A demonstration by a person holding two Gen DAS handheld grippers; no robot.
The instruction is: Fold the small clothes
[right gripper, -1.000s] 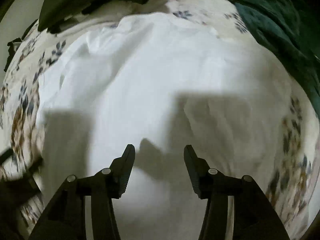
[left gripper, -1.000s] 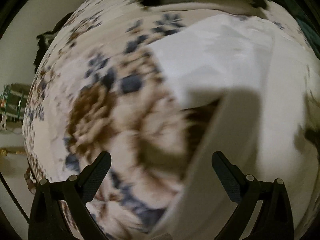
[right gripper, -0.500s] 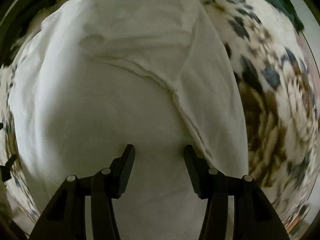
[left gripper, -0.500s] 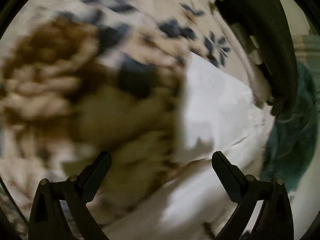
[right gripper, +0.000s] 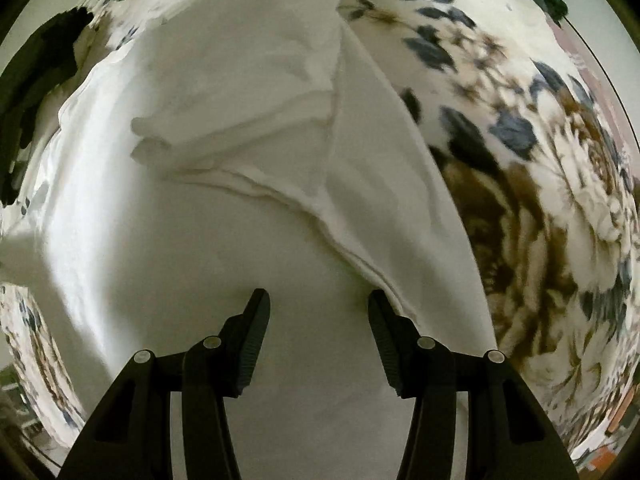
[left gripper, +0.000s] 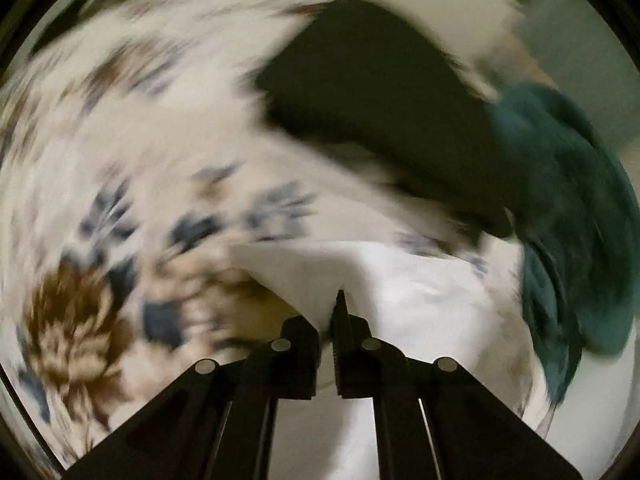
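Garment: white cloth (right gripper: 224, 264) spread on floral bedspread (right gripper: 560, 208), limp, light; judged best pinched at hems.
Left gripper (left gripper: 334, 320): pinching a garment corner.
Right gripper (right gripper: 318, 312): spread, above cloth.

Our left gripper (left gripper: 334, 320), wide apart half a second ago, has now clamped onto a corner of the white garment (left gripper: 400, 280); its view has swung toward the dark garment (left gripper: 380, 112) and teal cloth (left gripper: 568, 200).

Black plastic tool (right gripper: 318, 304) fingers (right gripper: 252, 344), ribbed pads, round silver screws.
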